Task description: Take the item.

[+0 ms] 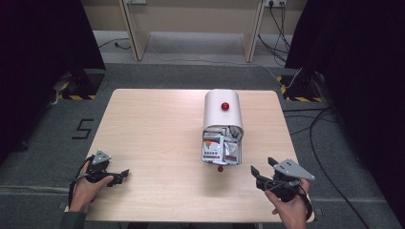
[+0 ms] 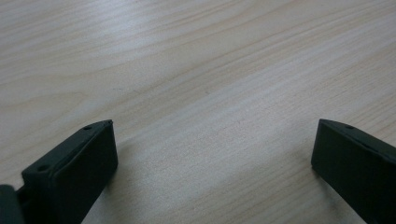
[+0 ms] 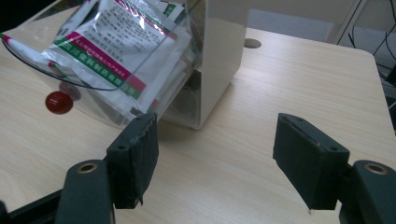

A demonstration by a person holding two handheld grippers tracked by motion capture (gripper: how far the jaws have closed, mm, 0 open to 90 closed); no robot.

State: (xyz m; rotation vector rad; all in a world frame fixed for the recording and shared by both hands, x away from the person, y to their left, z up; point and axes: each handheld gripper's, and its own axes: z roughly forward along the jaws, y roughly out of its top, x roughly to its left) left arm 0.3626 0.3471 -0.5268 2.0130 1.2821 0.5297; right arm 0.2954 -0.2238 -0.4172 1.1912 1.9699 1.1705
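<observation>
Left claw rests spread on bare table, gripping nothing. Right claw hovers spread and empty, near the white bin. Bin stands mid-table, packets inside, clear flap tilted open.

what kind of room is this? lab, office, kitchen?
Probably a lab recording cell: black curtains on both sides, hazard-taped stand bases on grey carpet, loose cables, and one bare wooden table.

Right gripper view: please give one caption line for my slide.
Open black fingers face a white box holding printed sachets.
</observation>
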